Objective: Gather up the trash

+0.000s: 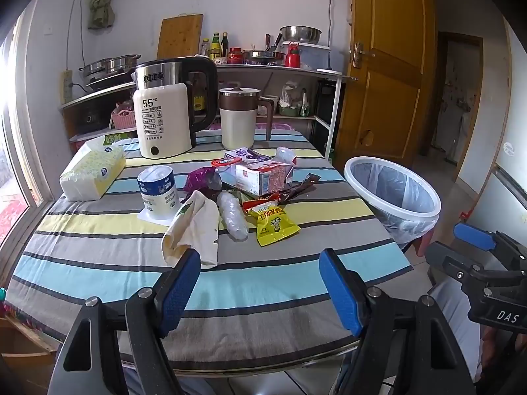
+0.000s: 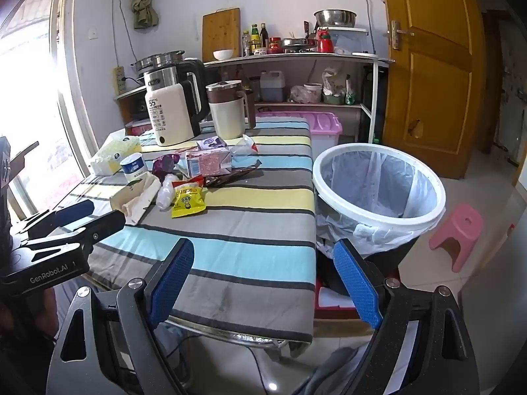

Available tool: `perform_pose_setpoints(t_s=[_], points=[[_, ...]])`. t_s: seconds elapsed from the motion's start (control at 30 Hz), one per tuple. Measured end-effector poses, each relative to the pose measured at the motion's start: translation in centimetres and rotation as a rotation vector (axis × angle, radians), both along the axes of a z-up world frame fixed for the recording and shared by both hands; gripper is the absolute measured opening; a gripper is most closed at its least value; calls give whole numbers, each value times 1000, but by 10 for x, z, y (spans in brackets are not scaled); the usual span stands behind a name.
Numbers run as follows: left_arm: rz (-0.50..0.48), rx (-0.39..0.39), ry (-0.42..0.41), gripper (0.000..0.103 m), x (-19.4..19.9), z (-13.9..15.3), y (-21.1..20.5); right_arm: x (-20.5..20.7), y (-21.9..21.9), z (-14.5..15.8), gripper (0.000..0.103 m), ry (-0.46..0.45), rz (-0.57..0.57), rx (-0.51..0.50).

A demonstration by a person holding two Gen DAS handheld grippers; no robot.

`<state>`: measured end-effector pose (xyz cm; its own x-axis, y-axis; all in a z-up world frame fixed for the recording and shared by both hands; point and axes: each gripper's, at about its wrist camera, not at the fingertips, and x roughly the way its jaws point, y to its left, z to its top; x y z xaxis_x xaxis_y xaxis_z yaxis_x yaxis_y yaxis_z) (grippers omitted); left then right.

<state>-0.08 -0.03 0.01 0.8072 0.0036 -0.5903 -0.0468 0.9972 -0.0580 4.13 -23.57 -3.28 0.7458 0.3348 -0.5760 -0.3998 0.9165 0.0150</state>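
A pile of trash lies mid-table: a yellow snack packet (image 1: pixel 275 222) (image 2: pixel 187 201), a crushed clear plastic bottle (image 1: pixel 233 215) (image 2: pixel 165 191), a cream paper bag (image 1: pixel 194 230) (image 2: pixel 136 197), a pink carton (image 1: pixel 263 177) (image 2: pixel 207 163), a purple wrapper (image 1: pixel 201 179) and a dark wrapper (image 1: pixel 301 186). A white-rimmed bin (image 1: pixel 393 194) (image 2: pixel 378 191) with a clear liner stands at the table's right edge. My left gripper (image 1: pixel 260 268) is open and empty over the near table edge. My right gripper (image 2: pixel 263 258) is open and empty, near the table's front right corner.
A striped cloth covers the table (image 1: pixel 230 283). At the back stand a kettle (image 1: pixel 168 108), a brown-lidded jug (image 1: pixel 242 117), a tissue pack (image 1: pixel 92 172) and a blue-white can (image 1: pixel 158 191). A pink stool (image 2: pixel 457 230) and pink box (image 2: pixel 322 125) stand by the bin.
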Motion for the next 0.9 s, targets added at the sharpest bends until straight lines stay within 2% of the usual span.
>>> perform_pose_setpoints(t_s=[0.9], points=[[-1,-7,-2,74,-3,3,3,-4,1,3,87,-9,0,3]])
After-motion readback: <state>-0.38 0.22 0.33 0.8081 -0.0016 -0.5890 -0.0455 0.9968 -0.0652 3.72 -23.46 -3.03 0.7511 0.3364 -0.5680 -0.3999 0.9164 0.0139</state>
